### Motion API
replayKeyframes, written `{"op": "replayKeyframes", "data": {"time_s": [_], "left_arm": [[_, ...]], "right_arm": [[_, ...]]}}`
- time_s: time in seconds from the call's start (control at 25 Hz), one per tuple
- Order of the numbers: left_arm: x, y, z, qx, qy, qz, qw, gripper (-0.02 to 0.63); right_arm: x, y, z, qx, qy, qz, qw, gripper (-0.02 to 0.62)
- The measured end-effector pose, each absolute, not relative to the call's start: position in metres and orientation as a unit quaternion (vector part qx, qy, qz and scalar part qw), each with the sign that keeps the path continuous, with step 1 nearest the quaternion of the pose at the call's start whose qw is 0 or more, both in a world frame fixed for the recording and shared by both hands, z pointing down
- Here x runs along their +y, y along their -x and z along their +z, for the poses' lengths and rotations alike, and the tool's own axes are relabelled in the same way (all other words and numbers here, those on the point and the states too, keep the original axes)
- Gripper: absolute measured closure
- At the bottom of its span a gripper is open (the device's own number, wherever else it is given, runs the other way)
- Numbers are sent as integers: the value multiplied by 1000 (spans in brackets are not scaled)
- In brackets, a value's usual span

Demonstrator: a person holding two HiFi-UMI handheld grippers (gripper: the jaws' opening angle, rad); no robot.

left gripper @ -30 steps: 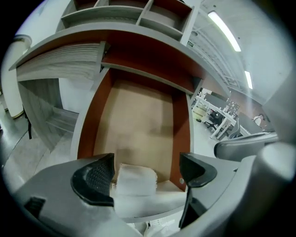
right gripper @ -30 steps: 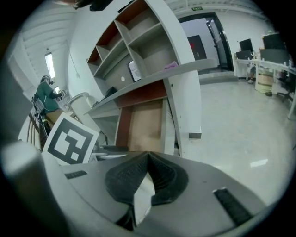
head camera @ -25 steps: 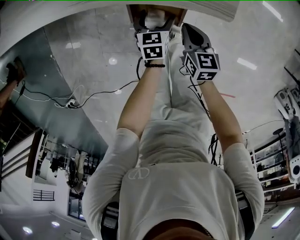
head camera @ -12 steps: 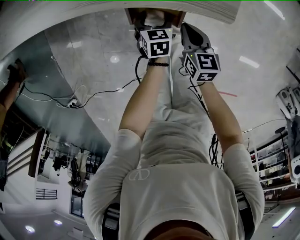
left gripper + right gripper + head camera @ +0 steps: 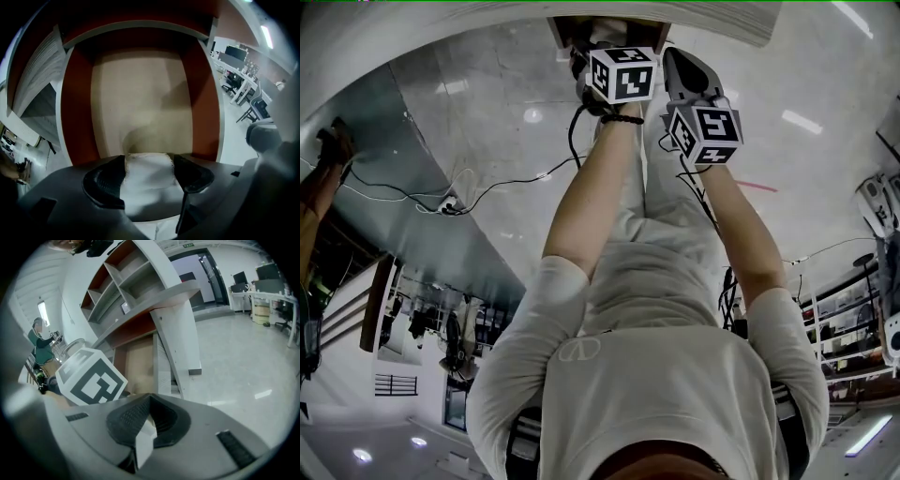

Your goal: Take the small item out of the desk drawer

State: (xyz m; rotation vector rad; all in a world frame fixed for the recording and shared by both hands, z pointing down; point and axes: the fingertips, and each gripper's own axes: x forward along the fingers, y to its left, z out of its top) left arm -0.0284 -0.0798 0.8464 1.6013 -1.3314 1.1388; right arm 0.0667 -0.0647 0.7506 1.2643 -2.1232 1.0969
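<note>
The open desk drawer has a beige floor and red-brown side walls; it lies at the top of the head view as the drawer. A small white fuzzy item lies between the two pads of my left gripper, touching both. The jaws are closing on it. In the head view the left gripper reaches into the drawer, with its marker cube behind. My right gripper is shut on nothing and hangs beside the drawer, right of the left gripper, seen as the right gripper.
A grey desk top with open shelving rises above the drawer. The left gripper's marker cube fills the lower left of the right gripper view. Cables trail over the pale floor. A person stands far off.
My left gripper has pushed further into the drawer and its marker cube has swung to the right. The right gripper has stayed put.
</note>
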Motion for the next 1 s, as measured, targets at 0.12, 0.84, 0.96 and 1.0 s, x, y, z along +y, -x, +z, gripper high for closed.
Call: {"op": "replayKeyframes", "data": {"time_s": [0.12, 0.84, 0.96, 1.0], "left_arm": [[-78, 32, 850, -516, -621, 459, 370, 316], [-79, 32, 840, -515, -640, 437, 367, 351], [-79, 32, 838, -514, -644, 429, 369, 351], [-79, 31, 837, -514, -646, 427, 369, 351]], "right_arm": [[-63, -69, 753, -765, -458, 399, 215, 594], [-64, -78, 751, -759, -471, 401, 203, 594], [-62, -79, 750, -757, -474, 403, 202, 594], [-61, -80, 748, -756, -474, 404, 202, 594]]}}
